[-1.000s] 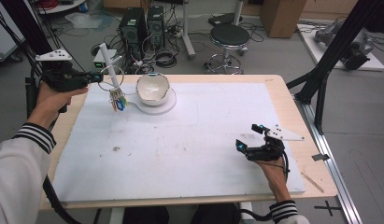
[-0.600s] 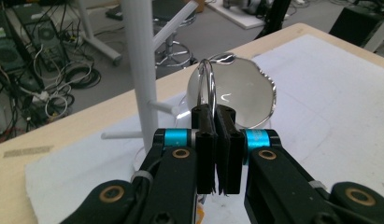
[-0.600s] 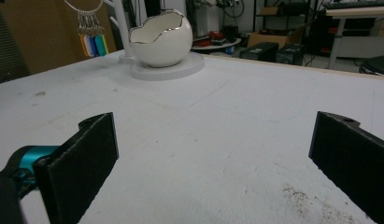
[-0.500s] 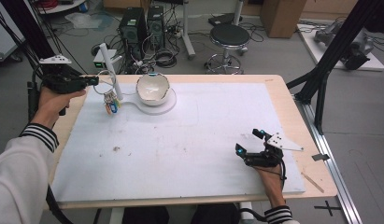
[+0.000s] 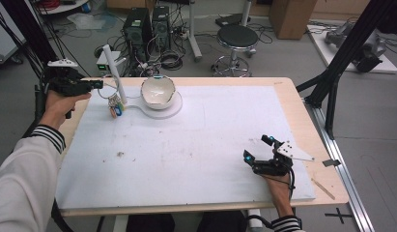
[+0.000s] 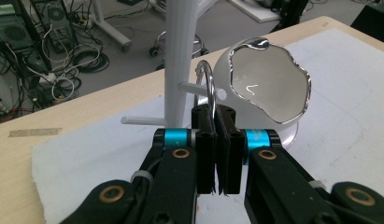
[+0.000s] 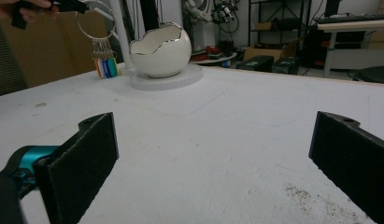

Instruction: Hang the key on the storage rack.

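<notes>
High view: the left gripper (image 5: 97, 85) is at the far left corner of the table (image 5: 288, 104), its jaws pinched on a metal key ring (image 5: 110, 92) from which a small bunch of coloured tags (image 5: 116, 109) hangs down just above the white mat (image 5: 196, 140). Right beside the ring rises a white post (image 5: 115, 72), tilted slightly, standing on a round white base (image 5: 160, 108) that also carries an egg-shaped white bowl (image 5: 158, 91) with a jagged silver rim.

Left gripper view shows the jaws closed tight on the ring (image 6: 206, 86), whose loop rises above the pads and stands just in front of the post (image 6: 179, 60). Two thin white pegs stick out from the post: one peg (image 6: 199, 88) crosses at the ring's loop, though I cannot tell whether the ring is over it or only beside it; the other peg (image 6: 140, 121) points off to the left, apart from the ring. The bowl (image 6: 269, 84) sits close on the right of the ring, so the post and the bowl crowd the ring on either side.

Right gripper view looks across the mat (image 7: 217, 140) with its jaws spread wide and nothing between them; the right gripper (image 5: 260, 151) rests near the table's front right edge, well apart from the stand. Far off in that view hang the ring (image 7: 97, 21) and tags (image 7: 106, 66), next to the bowl (image 7: 161, 50). Dark specks dot the mat near the right jaw. Beyond the table stand a round stool (image 5: 238, 36), computer cases (image 5: 148, 24) and tangled cables on the floor.
</notes>
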A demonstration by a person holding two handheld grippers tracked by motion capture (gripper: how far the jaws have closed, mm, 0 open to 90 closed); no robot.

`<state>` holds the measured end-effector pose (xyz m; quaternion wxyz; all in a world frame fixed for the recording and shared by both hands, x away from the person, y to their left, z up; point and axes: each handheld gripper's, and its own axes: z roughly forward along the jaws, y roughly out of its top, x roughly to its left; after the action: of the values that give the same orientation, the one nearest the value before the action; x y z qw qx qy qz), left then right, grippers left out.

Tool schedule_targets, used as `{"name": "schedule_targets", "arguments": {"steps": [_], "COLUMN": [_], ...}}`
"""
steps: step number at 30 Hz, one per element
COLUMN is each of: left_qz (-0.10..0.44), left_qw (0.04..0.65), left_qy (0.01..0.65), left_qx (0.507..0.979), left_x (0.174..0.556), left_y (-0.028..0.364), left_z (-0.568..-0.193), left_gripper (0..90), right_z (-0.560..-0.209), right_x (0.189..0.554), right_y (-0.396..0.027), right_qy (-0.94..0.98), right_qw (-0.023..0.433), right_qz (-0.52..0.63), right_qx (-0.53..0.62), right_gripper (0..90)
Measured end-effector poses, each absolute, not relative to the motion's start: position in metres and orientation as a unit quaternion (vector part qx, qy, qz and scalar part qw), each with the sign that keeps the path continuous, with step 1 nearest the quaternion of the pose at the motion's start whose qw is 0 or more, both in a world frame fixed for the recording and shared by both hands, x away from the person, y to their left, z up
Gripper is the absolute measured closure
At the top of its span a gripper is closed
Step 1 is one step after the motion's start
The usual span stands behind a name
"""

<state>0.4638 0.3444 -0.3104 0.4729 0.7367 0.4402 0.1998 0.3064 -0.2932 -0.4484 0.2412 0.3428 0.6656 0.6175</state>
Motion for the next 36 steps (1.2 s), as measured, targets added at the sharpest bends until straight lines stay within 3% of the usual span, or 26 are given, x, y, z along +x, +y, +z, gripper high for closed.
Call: {"name": "schedule_targets", "arguments": {"steps": [15, 22, 33, 36], "left_qz": [0.185, 0.199, 0.236, 0.252], "left_qw": [0.474, 0.486, 0.505, 0.505], "left_qy": [0.464, 0.463, 0.431, 0.405], "left_qx": [0.725, 0.714, 0.710, 0.719], "left_x": [0.473, 0.470, 0.440, 0.426], "left_y": [0.342, 0.343, 0.343, 0.336], "left_z": [-0.322, -0.320, -0.310, -0.307], "left_gripper": [84.5, 69.6, 37.5, 20.3], "right_z": [-0.449, -0.449, -0.449, -0.449], "right_x": [0.306, 0.306, 0.305, 0.307], "right_y": [-0.294, -0.294, -0.293, -0.295], "right_qy": [0.664, 0.663, 0.663, 0.660], "right_qw": [0.235, 0.236, 0.240, 0.239], "right_qz": [0.619, 0.619, 0.620, 0.623], "right_qx": [0.347, 0.347, 0.345, 0.346], "right_gripper": [0.9, 0.8, 0.9, 0.8]}}
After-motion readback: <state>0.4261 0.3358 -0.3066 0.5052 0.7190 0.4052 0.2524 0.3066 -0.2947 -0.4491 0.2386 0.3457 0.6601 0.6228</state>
